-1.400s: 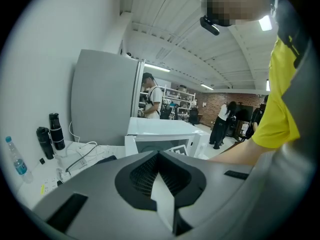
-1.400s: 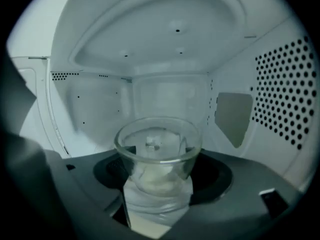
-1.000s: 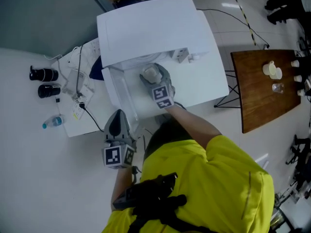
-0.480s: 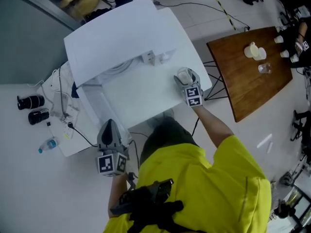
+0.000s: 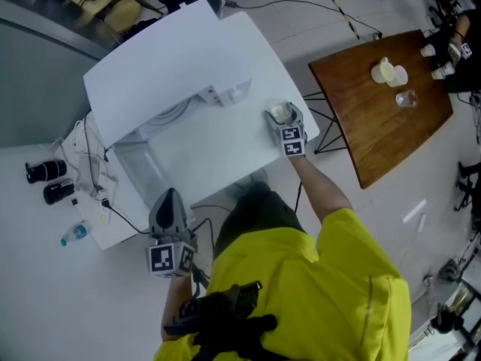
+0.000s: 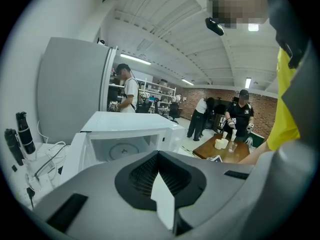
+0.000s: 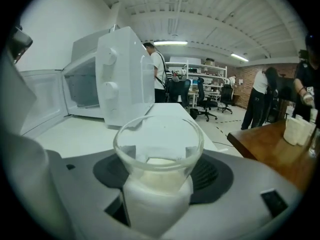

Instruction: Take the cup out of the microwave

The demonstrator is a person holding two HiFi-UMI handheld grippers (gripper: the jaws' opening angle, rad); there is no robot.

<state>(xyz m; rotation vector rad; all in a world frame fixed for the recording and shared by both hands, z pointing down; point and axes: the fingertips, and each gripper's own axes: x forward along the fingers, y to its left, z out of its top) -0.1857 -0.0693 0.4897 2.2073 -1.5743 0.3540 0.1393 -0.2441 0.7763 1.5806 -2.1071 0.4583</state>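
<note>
The white microwave (image 5: 173, 59) stands at the back of the white table (image 5: 225, 153) with its door (image 5: 141, 170) swung open to the left. In the left gripper view its cavity (image 6: 122, 146) shows only the turntable. A clear glass cup (image 7: 158, 149) with white contents sits between the pads of my right gripper (image 7: 159, 184), which is shut on it. In the head view that gripper (image 5: 282, 119) and the cup (image 5: 279, 112) are low over the table's right edge, well clear of the microwave. My left gripper (image 5: 167, 195) is shut on nothing, by the table's front left near the door.
A brown wooden table (image 5: 361, 119) with cups stands to the right, with people around it. Cables (image 5: 94, 164), two black cylinders (image 5: 45, 183) and a small bottle (image 5: 75, 233) lie left of the microwave. A white plug block (image 5: 225, 92) sits beside the microwave.
My right gripper has carried the cup from the microwave's mouth rightward and down to the table's right edge. The left gripper has drifted a little leftward.
</note>
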